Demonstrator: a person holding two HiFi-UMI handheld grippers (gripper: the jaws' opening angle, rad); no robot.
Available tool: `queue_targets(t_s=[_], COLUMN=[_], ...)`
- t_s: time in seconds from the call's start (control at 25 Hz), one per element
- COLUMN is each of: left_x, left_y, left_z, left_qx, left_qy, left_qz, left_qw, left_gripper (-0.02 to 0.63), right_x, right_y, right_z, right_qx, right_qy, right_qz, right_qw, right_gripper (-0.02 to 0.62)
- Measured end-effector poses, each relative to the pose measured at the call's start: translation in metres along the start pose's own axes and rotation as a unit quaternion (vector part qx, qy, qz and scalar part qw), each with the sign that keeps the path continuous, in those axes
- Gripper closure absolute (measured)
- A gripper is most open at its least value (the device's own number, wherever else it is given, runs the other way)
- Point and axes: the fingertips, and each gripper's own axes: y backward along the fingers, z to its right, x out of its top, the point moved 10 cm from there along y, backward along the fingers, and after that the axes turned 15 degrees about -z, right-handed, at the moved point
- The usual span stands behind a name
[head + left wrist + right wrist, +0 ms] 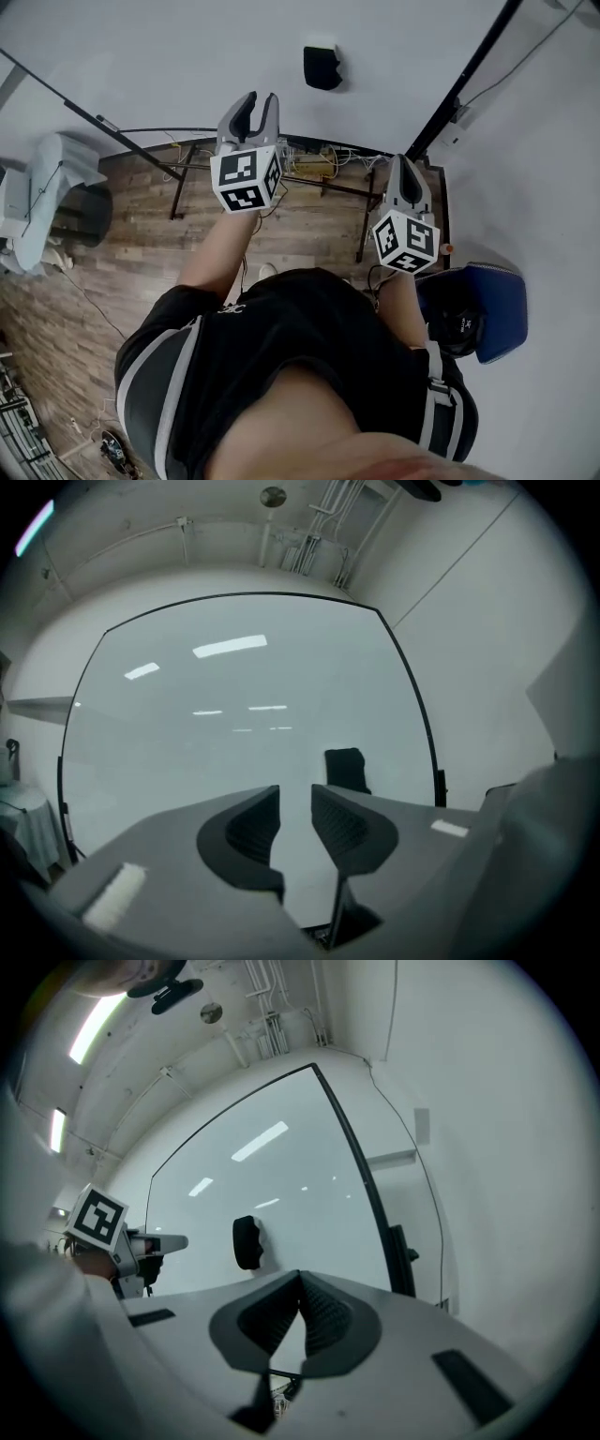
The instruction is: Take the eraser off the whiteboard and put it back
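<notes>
Eraser (322, 67) count: one, black, stuck flat on the single whiteboard (187, 56), and it's all alone up there with neither tool touching it. Two grippers in play.

The left gripper (256, 98) is held level in front of the board, below and to the left of the eraser in the head view. Its jaws stand released with a narrow gap and nothing between them. In the left gripper view the eraser (346, 769) sits on the board just above the right-hand jaw, clear of the left gripper (295, 803).

The right gripper (403, 164) is lower and off to the right, near the board's black edge. Its jaws are clenched, tips meeting, gripping nothing; see them closed in its own view (300, 1283). That view also catches the eraser (247, 1241) side-on, and the left gripper (141, 1241) out to its left.

Two marker cubes, one per gripper. One blue chair (487, 314) stands at the right.
</notes>
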Motion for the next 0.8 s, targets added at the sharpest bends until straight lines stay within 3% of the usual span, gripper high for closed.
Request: queue_targets(t_s=[0.2,0.32,0.48,0.8], left_x=[-0.018,-0.029,-0.06,-0.082], left_y=[0.033,0.048,0.063,0.07], left_z=[-0.032,-0.045,-0.046,-0.041], left_qx=[0.031,0.031,-0.001,-0.041], left_qy=[0.005,0.012,0.018,0.012], left_qz=[-0.009,-0.016,-0.041,-0.063], left_qw=[0.9995,0.9993,0.999,0.9971], left_gripper=[0.595,0.595,0.595,0.595], right_x=[0.002,0.002,-0.002,-0.007], right_y=[-0.016,-0.022,-0.028,-0.032], right_z=[-0.027,-0.046,-0.065,-0.085], right_qx=[0.025,0.043,0.065,0.061], right_qy=[0.005,0.009,0.015,0.029], right_qz=[0.0,0.001,-0.004,0.003], right_qw=[1.0,0.999,0.998,0.998], right_gripper=[0.589,0.589,0.59,0.591])
